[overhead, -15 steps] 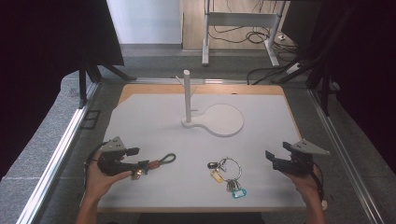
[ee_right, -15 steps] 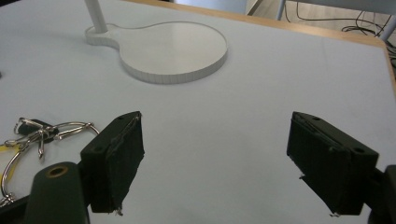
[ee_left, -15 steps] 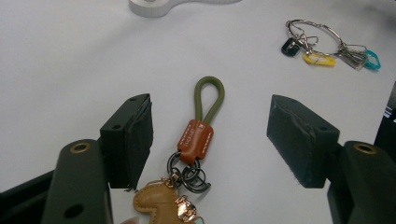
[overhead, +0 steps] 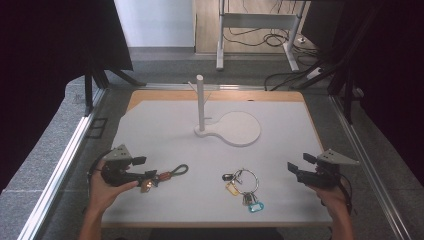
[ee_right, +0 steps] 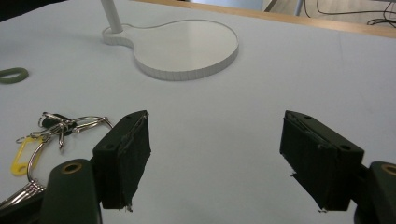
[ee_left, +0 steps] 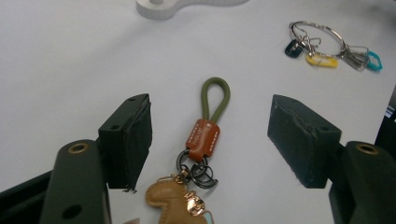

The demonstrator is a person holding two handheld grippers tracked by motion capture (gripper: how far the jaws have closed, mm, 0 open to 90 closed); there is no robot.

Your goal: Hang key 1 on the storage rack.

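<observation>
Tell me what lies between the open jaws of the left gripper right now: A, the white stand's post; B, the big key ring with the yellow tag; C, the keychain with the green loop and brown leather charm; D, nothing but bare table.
C: the left gripper has its jaws spread either side of the keychain.

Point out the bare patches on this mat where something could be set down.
Bare: the back left corner, left of the white stand; the stretch right of its round base, toward the right hand-held gripper. Crowded: the front, with the leather keychain at the left hand-held gripper and the key ring.
</observation>
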